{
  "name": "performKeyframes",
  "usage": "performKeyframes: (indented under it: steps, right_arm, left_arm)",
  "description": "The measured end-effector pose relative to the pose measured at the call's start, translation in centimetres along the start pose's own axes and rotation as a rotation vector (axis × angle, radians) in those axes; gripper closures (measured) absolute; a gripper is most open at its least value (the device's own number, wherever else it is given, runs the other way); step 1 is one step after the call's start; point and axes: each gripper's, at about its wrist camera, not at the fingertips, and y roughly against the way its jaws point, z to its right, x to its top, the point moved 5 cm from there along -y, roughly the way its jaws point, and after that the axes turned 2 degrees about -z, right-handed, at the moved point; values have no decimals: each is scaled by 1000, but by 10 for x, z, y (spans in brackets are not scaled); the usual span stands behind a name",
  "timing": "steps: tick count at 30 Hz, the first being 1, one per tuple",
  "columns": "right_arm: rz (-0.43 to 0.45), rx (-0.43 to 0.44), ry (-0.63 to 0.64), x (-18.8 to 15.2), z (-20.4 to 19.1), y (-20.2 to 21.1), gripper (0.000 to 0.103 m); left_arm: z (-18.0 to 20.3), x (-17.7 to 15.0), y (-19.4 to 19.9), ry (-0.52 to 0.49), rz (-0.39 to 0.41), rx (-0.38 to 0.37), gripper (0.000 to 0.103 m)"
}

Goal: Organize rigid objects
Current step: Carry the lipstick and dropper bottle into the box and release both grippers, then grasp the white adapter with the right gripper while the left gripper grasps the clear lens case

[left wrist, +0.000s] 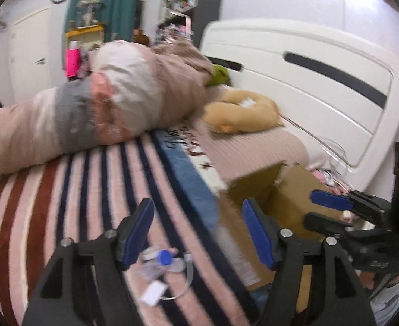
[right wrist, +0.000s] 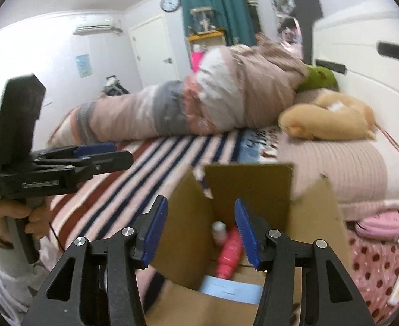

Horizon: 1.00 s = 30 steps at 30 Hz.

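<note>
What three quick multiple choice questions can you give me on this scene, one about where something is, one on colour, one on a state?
1. Where is the pink bottle?
A. in the box
B. on the pillow
C. in the right gripper

2. What colour is the cap of the small bottle on the blanket?
A. red
B. blue
C. green

3. How is the left gripper?
A. shut on the bottle
B. shut on a cable
C. open, holding nothing

Answers: A, it lies inside the cardboard walls; B, the cap shows blue; C, its fingers stand apart with nothing between.
</note>
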Motion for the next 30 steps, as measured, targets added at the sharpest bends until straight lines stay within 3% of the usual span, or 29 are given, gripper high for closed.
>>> performKeyframes:
  steps: [6,13,21,23,26,30]
  right_arm:
    - [15,101,123,9,-82,-16,55]
    - [-156,200,195,-33,-150,-82,55]
    - [-371,146,151,-109,-132,-172,55]
    - [-389,123,144,-118,-122,-188,54]
    - [-400,115,149,-127,-112,-207,44]
    - [-393,127,193,-134,-108,-215,44]
  left_arm:
    - [-78,-35,19,99,10,82,37]
    - [-137,-89,-4,169,-70,106,36]
    - [-150,-135,-66,202,-190,-15,36]
    - [-145,-138,-85,197,-217,-74,36]
    - [-133,-141,-108,165,-251,-138,36]
    - [-113,-142,-135,130,-290,-234,39]
